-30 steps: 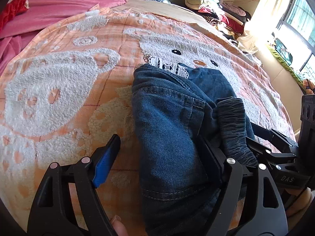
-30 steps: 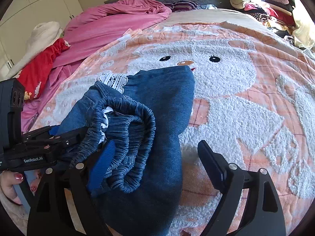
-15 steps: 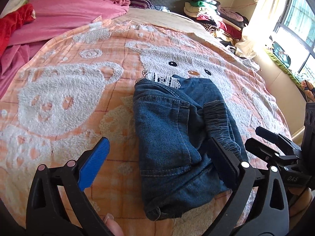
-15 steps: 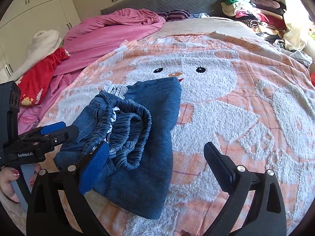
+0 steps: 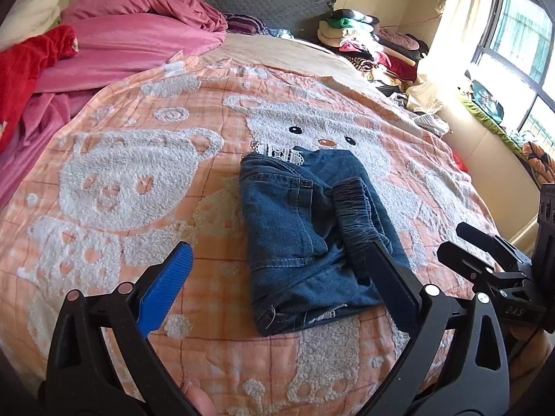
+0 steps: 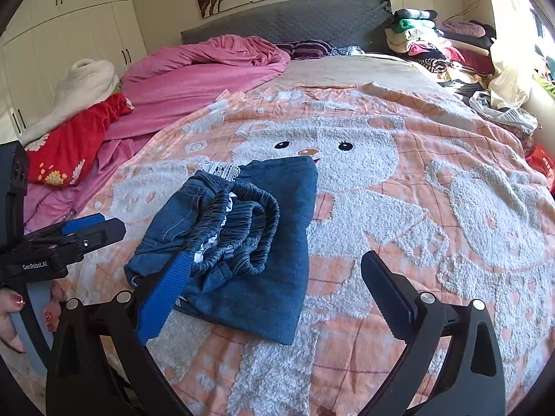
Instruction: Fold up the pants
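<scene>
While both tools hang over the near edge of the bed, the folded denim pants (image 5: 312,239) lie in a bundle on the peach bear-pattern blanket (image 5: 138,180), elastic waistband (image 6: 242,228) bunched on top. Left gripper (image 5: 277,277) and right gripper (image 6: 277,291) each stand spread wide, holding nothing, clear of the cloth.

Left gripper (image 5: 281,270): jaws released from folded blue denim pants (image 5: 312,239), now fully spread, withdrawn up and back. Right gripper (image 6: 277,270): jaws off gathered elastic waistband (image 6: 242,228), fully spread, withdrawn likewise. Pants now lying free on peach bear-pattern blanket (image 6: 433,208).
</scene>
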`<state>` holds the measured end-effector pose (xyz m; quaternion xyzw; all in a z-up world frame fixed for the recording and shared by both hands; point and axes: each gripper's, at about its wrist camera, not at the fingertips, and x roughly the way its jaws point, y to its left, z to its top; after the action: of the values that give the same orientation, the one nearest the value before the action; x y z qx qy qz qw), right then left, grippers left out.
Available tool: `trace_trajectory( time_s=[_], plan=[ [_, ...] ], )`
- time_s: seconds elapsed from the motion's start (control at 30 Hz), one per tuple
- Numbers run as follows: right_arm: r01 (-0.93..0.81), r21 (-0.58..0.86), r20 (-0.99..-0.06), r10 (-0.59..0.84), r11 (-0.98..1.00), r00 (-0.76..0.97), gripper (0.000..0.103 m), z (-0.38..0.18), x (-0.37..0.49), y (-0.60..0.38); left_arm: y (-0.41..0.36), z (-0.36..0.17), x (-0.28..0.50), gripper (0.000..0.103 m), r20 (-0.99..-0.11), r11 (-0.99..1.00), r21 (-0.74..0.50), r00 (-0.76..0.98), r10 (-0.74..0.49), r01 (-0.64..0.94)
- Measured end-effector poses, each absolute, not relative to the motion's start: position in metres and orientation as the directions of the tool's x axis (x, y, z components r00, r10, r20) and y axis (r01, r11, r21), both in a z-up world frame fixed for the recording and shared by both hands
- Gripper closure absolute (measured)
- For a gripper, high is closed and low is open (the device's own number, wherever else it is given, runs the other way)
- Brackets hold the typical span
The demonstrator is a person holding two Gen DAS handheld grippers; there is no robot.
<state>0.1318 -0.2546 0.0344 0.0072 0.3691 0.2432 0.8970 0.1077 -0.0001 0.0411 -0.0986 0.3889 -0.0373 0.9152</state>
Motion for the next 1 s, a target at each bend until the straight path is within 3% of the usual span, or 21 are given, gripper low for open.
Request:
trace_trajectory(
  time_s=[0.63, 1.0],
  plan=[
    [-0.426, 0.152, -0.602, 0.425, 0.892, 0.676, 0.005, 0.059, 0.057, -0.271, -0.014, 0.054, 0.041, 0.009, -0.68, 0.983, -0.183, 0.72, -0.138, 0.015],
    [-0.39, 0.158, -0.623, 0.398, 0.907, 0.673, 0.005, 0.042, 0.035, -0.28, -0.019, 0.035, 0.015, 0.009, -0.707, 0.984, -0.179, 0.696, -0.128, -0.001]
  ],
)
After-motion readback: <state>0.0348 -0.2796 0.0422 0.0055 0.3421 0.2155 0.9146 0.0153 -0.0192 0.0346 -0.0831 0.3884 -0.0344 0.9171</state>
